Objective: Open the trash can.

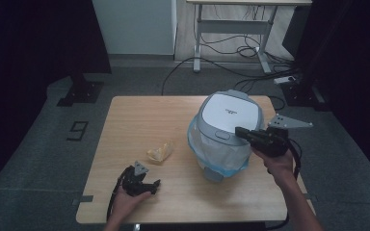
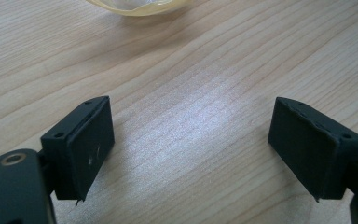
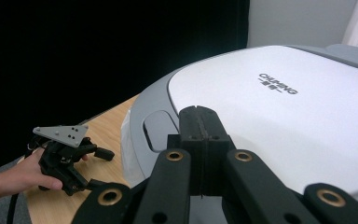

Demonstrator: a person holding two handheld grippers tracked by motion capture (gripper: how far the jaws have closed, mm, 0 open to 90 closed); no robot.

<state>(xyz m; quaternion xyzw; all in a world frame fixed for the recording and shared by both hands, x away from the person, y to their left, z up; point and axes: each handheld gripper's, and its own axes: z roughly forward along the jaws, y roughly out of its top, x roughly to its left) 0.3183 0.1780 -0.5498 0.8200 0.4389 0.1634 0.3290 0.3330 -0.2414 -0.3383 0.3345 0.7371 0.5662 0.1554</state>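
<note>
Pale wood tabletop [image 1: 125, 120], left half mostly bare. One white-grey lidded bin [image 1: 229, 113] w/ blue-edged liner sits near right edge. One crumpled yellow bag [image 1: 160, 151] mid-front. Left hand-held gripper [image 1: 149, 185] near front edge, jaws wide apart. Right hand-held gripper [image 1: 241, 131] jaws pressed together, empty, over bin's front edge.

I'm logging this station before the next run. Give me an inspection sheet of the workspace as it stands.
Surface: wooden table, no spills seen.
Job's things: grey-white lidded bin, lid down, bag liner around it.
Clutter: crumpled yellow wrapper.
Grippers: left gripper open, above bare wood; right gripper shut, over the bin lid.
Cables: gripper cable; floor cables.
Surroundings: desk frame, dark curtains.
</note>
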